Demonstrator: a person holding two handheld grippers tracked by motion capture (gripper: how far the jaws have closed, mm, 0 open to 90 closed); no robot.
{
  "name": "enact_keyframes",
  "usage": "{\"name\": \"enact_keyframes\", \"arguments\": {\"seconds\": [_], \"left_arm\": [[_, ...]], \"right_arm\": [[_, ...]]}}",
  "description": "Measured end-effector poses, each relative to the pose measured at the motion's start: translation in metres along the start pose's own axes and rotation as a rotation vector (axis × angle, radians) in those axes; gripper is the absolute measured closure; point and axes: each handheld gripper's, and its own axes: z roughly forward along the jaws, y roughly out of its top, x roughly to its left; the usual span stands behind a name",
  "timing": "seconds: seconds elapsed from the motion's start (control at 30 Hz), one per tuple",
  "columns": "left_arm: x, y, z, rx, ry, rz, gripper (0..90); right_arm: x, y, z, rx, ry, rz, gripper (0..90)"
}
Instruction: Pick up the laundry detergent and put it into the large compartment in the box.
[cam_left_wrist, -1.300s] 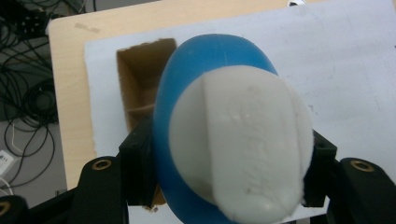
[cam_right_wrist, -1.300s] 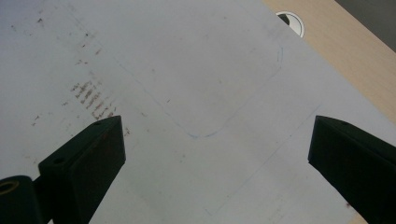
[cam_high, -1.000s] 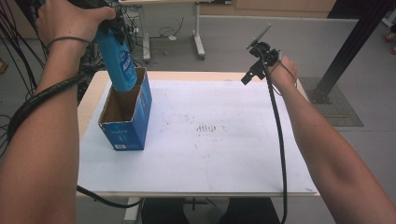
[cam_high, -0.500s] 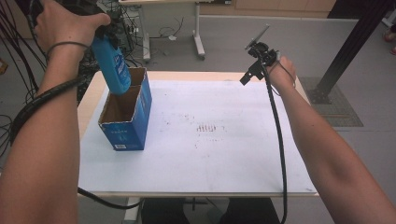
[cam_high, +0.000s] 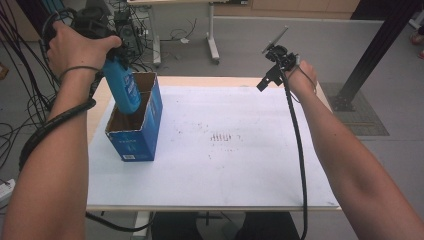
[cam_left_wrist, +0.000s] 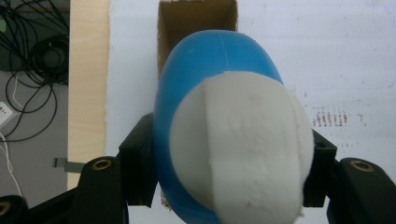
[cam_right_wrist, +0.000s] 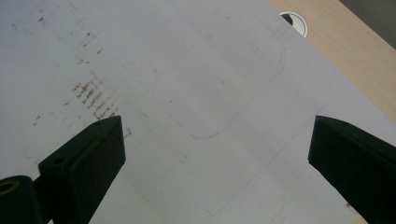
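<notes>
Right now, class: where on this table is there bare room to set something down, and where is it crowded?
Free: the white sheet between the open box and the right gripper. Crowded: the left edge, where the left gripper holds the blue bottle over the box.

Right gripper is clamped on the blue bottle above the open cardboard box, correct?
Wrong gripper. The left gripper is clamped on the blue bottle above the open cardboard box, as the left gripper view shows; the right gripper is open over the table.

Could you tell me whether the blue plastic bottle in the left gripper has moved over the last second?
Yes. The blue plastic bottle has risen against the open blue cardboard box, its lower end now near the rim, gripped by the left gripper.
</notes>
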Motion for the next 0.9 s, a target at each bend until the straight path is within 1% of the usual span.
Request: {"name": "enact_keyframes", "arguments": {"seconds": [0.23,0.43,0.47,0.73,0.9], "left_arm": [[0.004,-0.006,0.017,0.019,-0.009,-0.008,38.0],[0.008,-0.010,0.030,0.031,-0.016,-0.018,38.0],[0.008,-0.011,0.032,0.030,-0.015,-0.021,38.0],[0.010,-0.014,0.045,0.049,-0.009,-0.020,38.0],[0.012,-0.018,0.055,0.050,-0.009,-0.028,38.1]], "right_arm": [[0.002,0.000,0.000,-0.001,-0.002,-0.007,3.9],[0.001,0.000,0.000,-0.004,-0.001,-0.001,3.9],[0.001,0.000,0.000,-0.004,-0.003,-0.008,3.9],[0.002,0.000,0.001,-0.002,0.003,-0.002,3.9],[0.002,0.000,0.001,0.000,0.005,0.000,3.9]]}}
